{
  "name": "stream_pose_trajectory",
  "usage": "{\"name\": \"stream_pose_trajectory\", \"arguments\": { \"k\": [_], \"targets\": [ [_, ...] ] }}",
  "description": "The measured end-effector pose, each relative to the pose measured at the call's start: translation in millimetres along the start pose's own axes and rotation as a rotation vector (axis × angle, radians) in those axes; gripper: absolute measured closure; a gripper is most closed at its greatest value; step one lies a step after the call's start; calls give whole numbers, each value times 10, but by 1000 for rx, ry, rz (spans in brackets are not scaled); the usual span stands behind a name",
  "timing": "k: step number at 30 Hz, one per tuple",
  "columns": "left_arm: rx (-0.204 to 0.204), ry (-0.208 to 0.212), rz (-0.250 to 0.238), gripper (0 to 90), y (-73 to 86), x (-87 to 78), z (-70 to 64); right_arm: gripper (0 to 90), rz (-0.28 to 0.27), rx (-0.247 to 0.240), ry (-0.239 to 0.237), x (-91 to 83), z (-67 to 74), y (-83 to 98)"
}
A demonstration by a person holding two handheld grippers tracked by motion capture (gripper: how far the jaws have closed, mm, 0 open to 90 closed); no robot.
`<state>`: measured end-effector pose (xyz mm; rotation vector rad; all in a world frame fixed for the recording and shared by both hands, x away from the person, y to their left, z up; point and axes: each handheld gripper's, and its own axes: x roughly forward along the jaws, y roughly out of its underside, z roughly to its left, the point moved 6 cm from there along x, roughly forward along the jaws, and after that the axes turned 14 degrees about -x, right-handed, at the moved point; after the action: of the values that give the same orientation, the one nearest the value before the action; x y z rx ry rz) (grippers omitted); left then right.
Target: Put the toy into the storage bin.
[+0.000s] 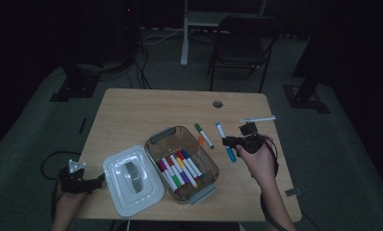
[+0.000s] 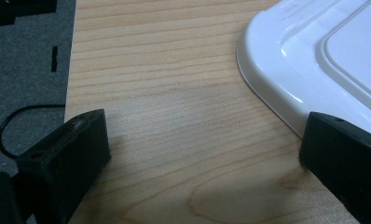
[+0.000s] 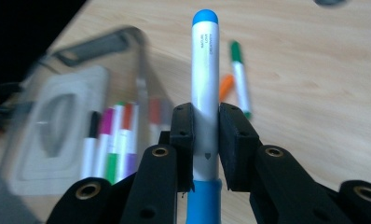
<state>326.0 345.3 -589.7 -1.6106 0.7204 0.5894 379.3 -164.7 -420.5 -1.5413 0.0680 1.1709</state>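
Observation:
My right gripper [image 1: 230, 142] hangs above the right part of the wooden table [image 1: 132, 110], shut on a white marker with blue cap and blue end [image 1: 232, 154]. In the right gripper view the pads [image 3: 182, 135] press on the blue marker [image 3: 205, 70] at its middle, cap end pointing away. A clear box [image 1: 205, 190] in the table's middle holds several coloured markers [image 1: 180, 169]. Its white lid [image 1: 117, 192] lies just left of it. My left gripper [image 1: 99, 181] rests at the table's front left edge, open, with bare wood between its jaws and the lid [image 2: 314, 60] beside the right jaw.
A green marker [image 1: 204, 135] and an orange marker [image 1: 200, 140] lie between the box and my right gripper. A thin white stick [image 1: 257, 118] lies near the right edge. A cable hole [image 1: 217, 103] is at the back. A chair [image 1: 240, 43] stands beyond the table.

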Motion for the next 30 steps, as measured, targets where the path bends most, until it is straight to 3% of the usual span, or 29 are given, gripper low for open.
{"name": "stream_pose_trajectory", "arguments": {
  "k": [7, 11, 13, 14, 19, 22, 30],
  "targets": [
    [1, 0, 3, 22, 1, -2, 1, 769, -42, -62, -86, -84, 378, -326],
    [3, 0, 3, 22, 0, -2, 2, 769, -38, -100, -131, -29, 596, -450],
    [1, 0, 3, 22, 1, -2, 1, 769, -34, -108, -142, -8, 638, -466],
    [1, 0, 3, 22, 1, -2, 1, 769, -25, -122, -175, 57, 764, -503],
    [1, 0, 3, 22, 1, -2, 1, 769, -13, -140, -215, 164, 933, -538],
    [1, 0, 3, 22, 1, -2, 1, 769, 30, -154, -251, 370, 1107, -524],
    [1, 0, 1, 22, 0, -1, 0, 769, 129, -159, -286, 786, 1281, -391]
  ]
}}
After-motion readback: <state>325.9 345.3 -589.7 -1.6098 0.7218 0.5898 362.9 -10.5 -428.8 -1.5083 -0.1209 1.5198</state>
